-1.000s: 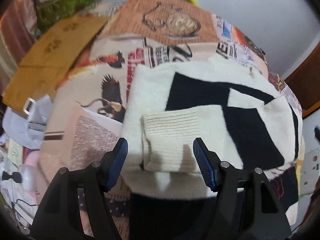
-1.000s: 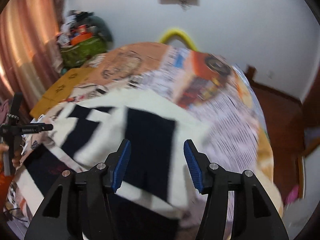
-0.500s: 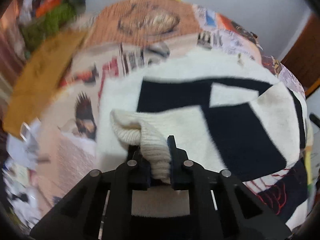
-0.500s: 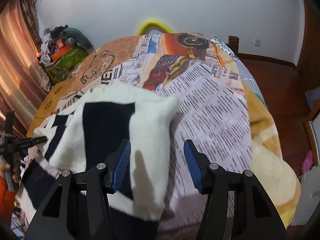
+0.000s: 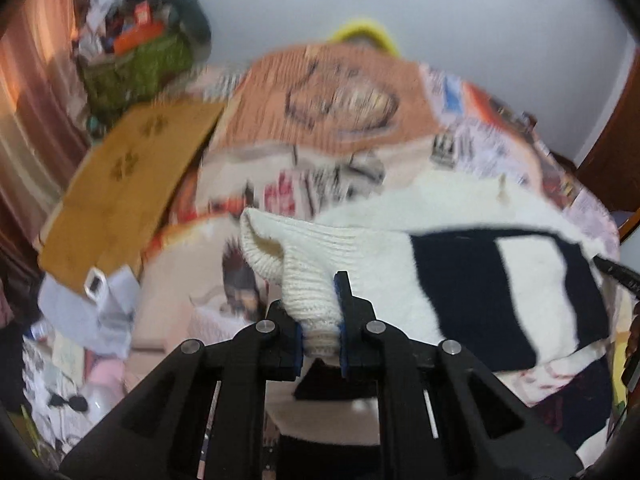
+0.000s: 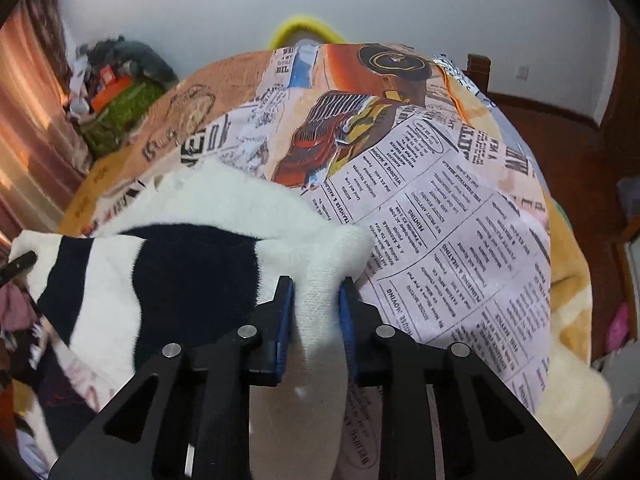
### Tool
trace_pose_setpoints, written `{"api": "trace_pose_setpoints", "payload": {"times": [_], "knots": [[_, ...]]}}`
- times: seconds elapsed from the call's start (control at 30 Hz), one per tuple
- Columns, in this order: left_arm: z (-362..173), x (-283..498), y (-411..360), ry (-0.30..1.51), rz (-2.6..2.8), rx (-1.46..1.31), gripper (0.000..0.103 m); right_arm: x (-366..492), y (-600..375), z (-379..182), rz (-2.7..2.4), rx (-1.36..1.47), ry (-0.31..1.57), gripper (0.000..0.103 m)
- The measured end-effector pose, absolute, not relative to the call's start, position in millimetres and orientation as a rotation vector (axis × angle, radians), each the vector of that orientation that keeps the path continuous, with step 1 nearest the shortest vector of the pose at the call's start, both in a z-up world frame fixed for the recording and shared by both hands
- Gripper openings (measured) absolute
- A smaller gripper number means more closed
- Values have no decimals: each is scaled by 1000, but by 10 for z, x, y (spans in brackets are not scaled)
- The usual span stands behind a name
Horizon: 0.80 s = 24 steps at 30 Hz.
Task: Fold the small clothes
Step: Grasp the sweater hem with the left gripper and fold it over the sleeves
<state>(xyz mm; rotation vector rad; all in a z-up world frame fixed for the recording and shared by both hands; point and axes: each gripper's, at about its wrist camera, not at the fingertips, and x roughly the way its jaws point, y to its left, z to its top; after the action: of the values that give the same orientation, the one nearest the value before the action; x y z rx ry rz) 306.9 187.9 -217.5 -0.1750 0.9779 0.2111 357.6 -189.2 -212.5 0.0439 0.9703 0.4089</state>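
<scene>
A fluffy white sweater with black blocks (image 5: 500, 280) lies on a bed with a newspaper-print cover (image 5: 336, 120). My left gripper (image 5: 318, 312) is shut on the sweater's ribbed cream cuff (image 5: 304, 264) and holds it lifted off the bed. In the right wrist view my right gripper (image 6: 316, 312) is shut on the white right edge of the sweater (image 6: 192, 272), bunched between the blue pads. The sweater hangs stretched between both grippers. The tip of the other gripper shows at the far left (image 6: 16, 266).
A brown cardboard sheet (image 5: 128, 184) lies left of the bed, with a green bag and clutter (image 5: 136, 60) behind it. The printed bed cover (image 6: 440, 200) stretches to the right of the sweater. Dark clothes (image 6: 52, 380) lie at the lower left.
Both grippers went from open to shut on the sweater: the left on the ribbed cuff half a second ago, the right on the white edge just now. Both ends have lifted.
</scene>
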Motion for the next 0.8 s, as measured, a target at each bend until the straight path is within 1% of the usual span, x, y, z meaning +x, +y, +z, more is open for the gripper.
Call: {"api": "trace_pose_setpoints", "payload": {"times": [0.1, 0.2, 0.3, 0.37, 0.47, 0.53, 0.67, 0.73, 0.8], "knots": [[-2514, 3051, 1926, 1065, 216, -216, 13, 3599, -1882, -2142, 395, 6, 961, 19], [-2774, 3024, 1923, 1109, 225, -242, 14, 3616, -1892, -2170, 382, -5, 957, 20], [-2754, 3023, 1875, 1104, 234, -210, 17, 3624, -1899, -2185, 368, -5, 957, 21], [-2739, 3037, 1854, 1116, 237, -184, 22, 3608, -1901, -2159, 365, -7, 955, 22], [-2679, 3007, 1863, 1114, 252, -141, 32, 3522, -1896, -2072, 378, -12, 948, 27], [-2603, 2940, 1889, 1096, 278, -115, 39, 3430, -1887, -1995, 386, -41, 936, 37], [-2473, 2816, 1962, 1076, 294, -116, 45, 3181, -1933, -1806, 401, -88, 897, 42], [-2393, 2714, 1983, 1067, 300, -116, 54, 3058, -1979, -1733, 408, -81, 891, 46], [-2328, 2623, 1984, 1052, 301, -111, 60, 2909, -2042, -1676, 419, -67, 874, 53]]}}
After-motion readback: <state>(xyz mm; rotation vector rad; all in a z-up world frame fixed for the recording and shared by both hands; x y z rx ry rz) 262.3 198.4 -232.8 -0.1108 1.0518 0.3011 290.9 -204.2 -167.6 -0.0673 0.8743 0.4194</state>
